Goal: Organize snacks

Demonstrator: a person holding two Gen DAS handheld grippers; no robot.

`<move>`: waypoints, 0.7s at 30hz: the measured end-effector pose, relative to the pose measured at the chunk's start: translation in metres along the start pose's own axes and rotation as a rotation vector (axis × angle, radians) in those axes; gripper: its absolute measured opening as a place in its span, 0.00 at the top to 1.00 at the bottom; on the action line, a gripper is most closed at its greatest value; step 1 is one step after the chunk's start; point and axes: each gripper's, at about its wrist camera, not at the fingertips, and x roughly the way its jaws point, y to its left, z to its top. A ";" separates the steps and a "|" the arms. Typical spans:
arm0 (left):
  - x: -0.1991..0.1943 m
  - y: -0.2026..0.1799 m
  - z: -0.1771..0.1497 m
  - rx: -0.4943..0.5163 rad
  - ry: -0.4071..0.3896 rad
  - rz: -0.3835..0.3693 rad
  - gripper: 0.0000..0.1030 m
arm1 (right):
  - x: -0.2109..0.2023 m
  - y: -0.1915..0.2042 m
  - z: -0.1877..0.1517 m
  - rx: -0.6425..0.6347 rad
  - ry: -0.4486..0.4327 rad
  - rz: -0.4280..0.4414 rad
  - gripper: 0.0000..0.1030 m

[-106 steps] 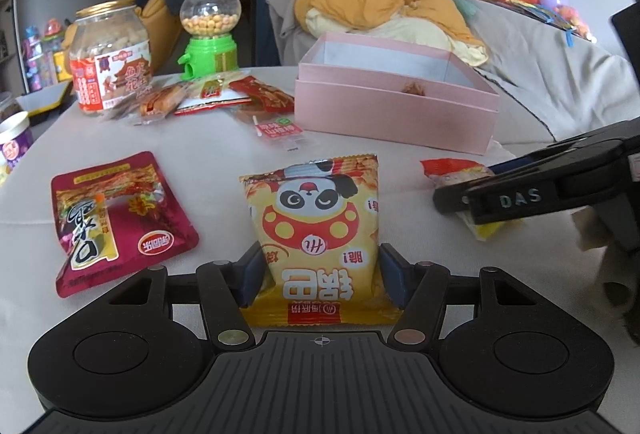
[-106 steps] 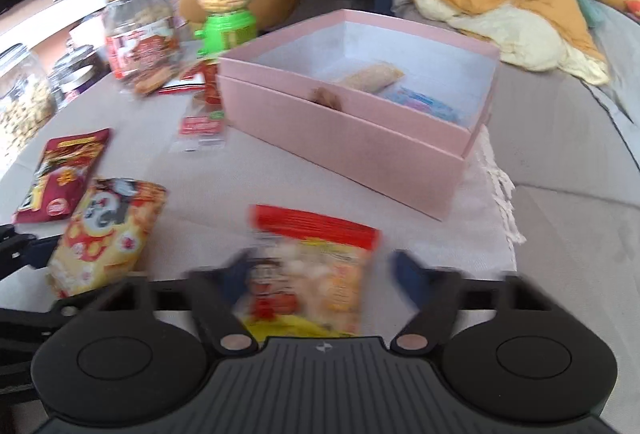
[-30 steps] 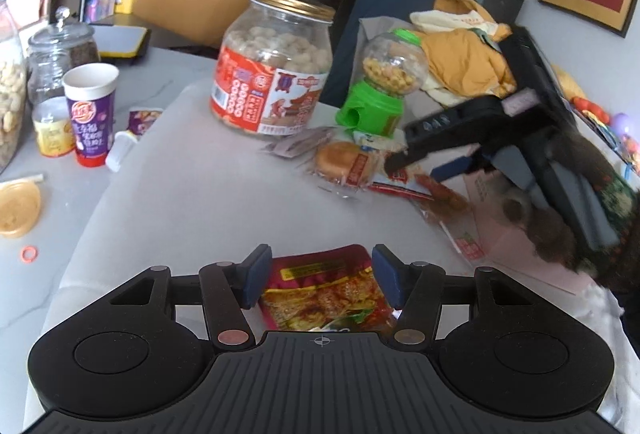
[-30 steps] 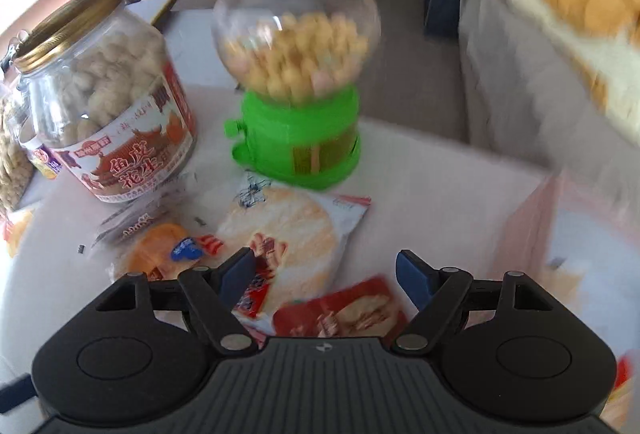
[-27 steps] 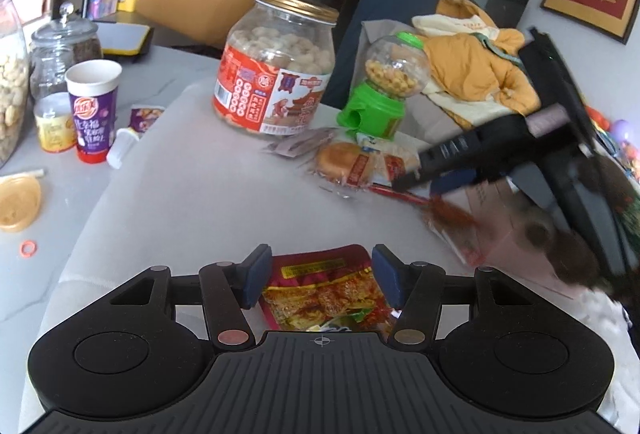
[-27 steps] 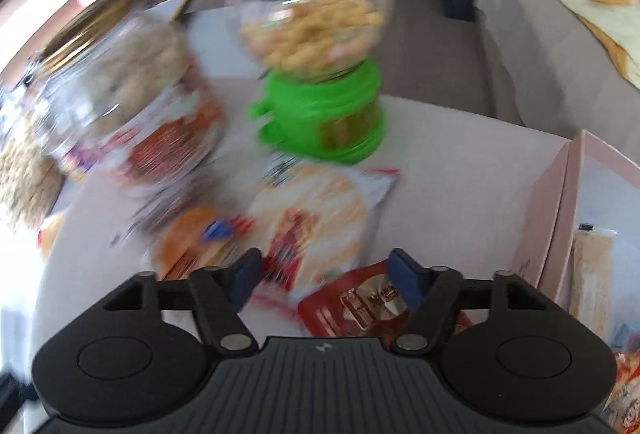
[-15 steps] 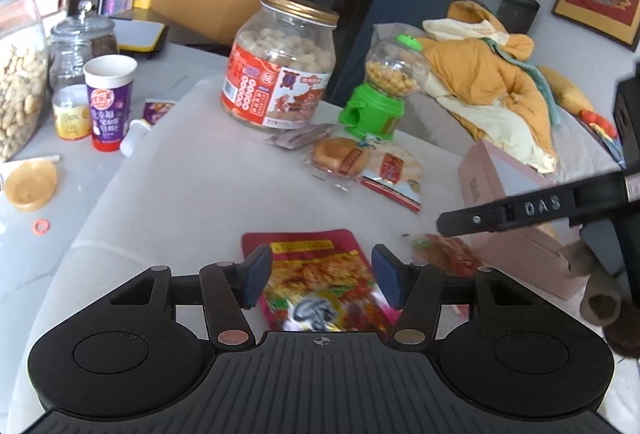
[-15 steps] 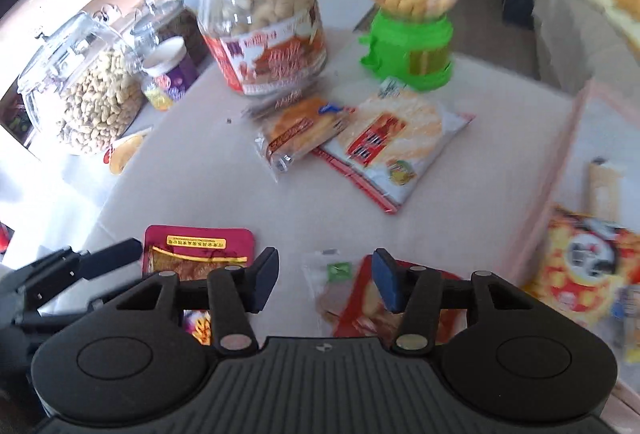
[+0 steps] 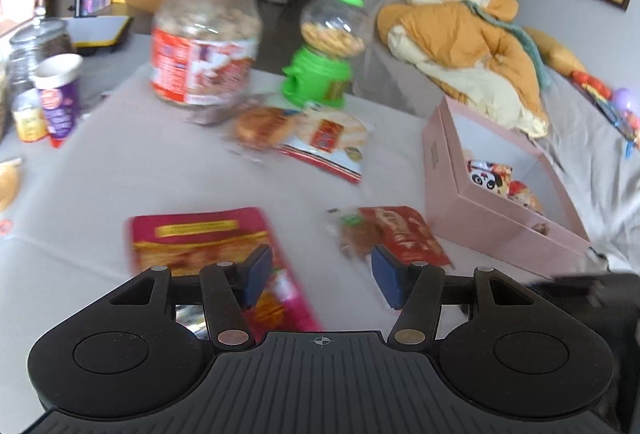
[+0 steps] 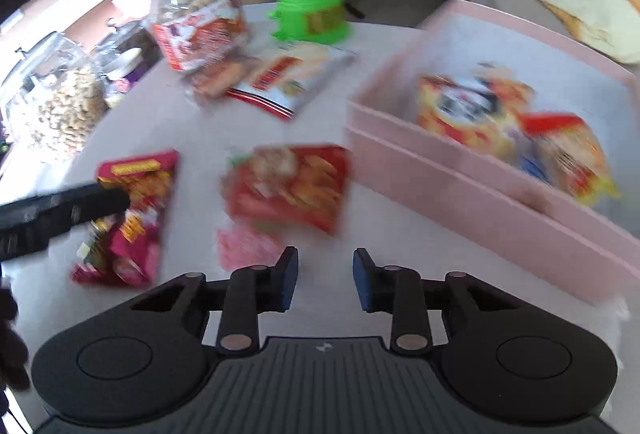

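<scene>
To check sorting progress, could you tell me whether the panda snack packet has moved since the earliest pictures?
Yes. The panda packet left the table in front of the pink box and now lies inside it.

The panda packet (image 10: 468,105) and the yellow snack bag (image 10: 568,149) now lie inside the pink box (image 10: 480,193); the right gripper (image 10: 325,278), formerly wide, has narrowed and holds nothing.

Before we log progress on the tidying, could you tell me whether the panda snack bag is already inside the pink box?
Yes, inside: the panda snack bag lies within the pink box walls in both views.
</scene>
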 end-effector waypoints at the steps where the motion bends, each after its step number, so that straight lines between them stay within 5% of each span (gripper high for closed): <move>1: 0.010 -0.007 0.001 0.010 0.003 0.012 0.41 | -0.004 -0.003 -0.007 -0.007 -0.017 -0.014 0.71; 5: 0.045 -0.037 0.003 0.085 -0.032 0.082 0.40 | -0.022 -0.016 -0.034 0.007 -0.080 -0.007 0.66; 9: 0.053 -0.054 -0.004 0.187 -0.086 0.114 0.40 | -0.029 -0.022 -0.058 0.017 -0.176 -0.057 0.41; 12: 0.042 -0.058 -0.017 0.281 -0.102 0.045 0.63 | -0.032 -0.024 -0.067 0.026 -0.224 -0.072 0.39; 15: 0.030 -0.063 -0.032 0.343 -0.099 0.033 0.65 | -0.043 -0.028 -0.069 0.043 -0.281 -0.063 0.25; 21: 0.021 -0.064 -0.053 0.386 -0.119 0.079 0.65 | -0.030 -0.034 -0.064 0.083 -0.225 -0.069 0.22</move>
